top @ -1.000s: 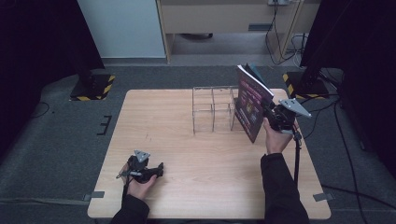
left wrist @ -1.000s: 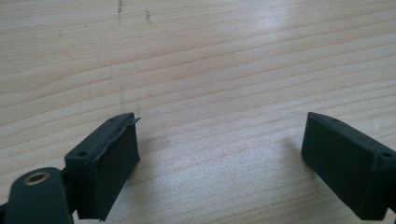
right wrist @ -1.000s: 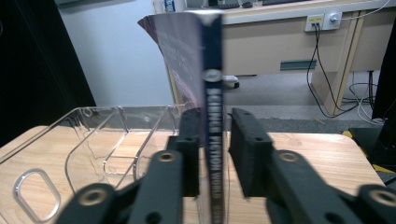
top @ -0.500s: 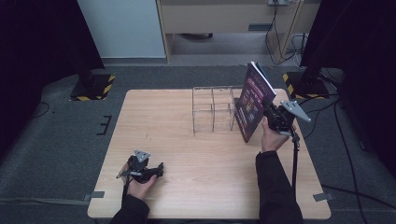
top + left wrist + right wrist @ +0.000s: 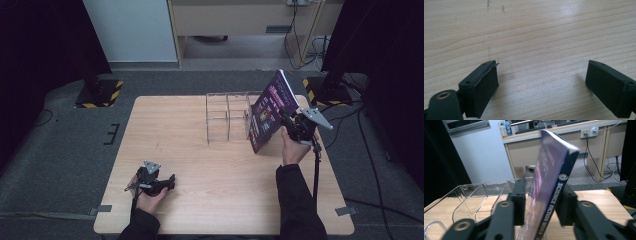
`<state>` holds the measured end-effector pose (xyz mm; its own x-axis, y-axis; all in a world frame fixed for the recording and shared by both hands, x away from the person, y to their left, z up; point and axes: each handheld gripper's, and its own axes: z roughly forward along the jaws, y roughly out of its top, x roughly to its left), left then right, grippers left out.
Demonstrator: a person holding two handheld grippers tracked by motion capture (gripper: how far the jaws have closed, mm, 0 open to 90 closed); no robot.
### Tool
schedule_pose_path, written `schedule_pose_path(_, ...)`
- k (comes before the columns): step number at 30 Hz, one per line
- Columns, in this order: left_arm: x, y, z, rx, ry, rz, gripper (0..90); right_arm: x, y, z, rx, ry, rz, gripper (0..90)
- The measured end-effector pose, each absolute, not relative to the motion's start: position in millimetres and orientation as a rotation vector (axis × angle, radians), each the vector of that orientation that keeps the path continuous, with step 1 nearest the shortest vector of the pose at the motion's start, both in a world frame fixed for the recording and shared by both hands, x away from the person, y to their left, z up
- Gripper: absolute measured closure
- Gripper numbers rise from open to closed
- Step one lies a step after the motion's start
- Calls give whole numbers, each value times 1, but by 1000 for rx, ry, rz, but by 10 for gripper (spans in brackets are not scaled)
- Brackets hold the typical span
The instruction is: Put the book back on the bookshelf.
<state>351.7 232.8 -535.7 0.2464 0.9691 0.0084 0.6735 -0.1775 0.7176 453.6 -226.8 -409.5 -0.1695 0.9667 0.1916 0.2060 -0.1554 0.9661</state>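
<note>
Nearest to me, my left gripper (image 5: pixel 170 181) rests low on the worktop (image 5: pixel 190 145) with its jaws wide apart and nothing but bare wood between them, well apart from the work. Further out on my right, the right gripper (image 5: pixel 286 120) has the book (image 5: pixel 270 111) between its jaws; the jaws have just been opening, and in the right gripper view a thin gap shows on the cover side, so I judge the pads are no longer pressing and the book is close to standing on its own. It stands on its lower edge, tilted, at the right end of the clear rack (image 5: pixel 228 116), its spine turned towards my gripper; I cannot tell whether the bottom edge is seated in the end slot or just beside it. That is my worry: if it is only leaning on the rack's end wall, the loosened grip lets it slide out along the wood or topple flat. Pulling the gripper back crooked could also catch the spine and drag the book, or shove the light rack. The rack's slots to the left look empty, as far as the clear walls let me see.
</note>
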Motion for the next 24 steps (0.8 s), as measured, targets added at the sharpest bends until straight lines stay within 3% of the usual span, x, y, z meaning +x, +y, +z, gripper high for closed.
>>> schedule_pose_path(16, 352, 233, -536, 1928, 1493, 641, 100, 427, -246, -401, 1322, 1528, 1378, 220)
schedule_pose_path(24, 352, 233, -536, 1928, 1493, 641, 100, 410, -253, -421, 1309, 1625, 1356, 174)
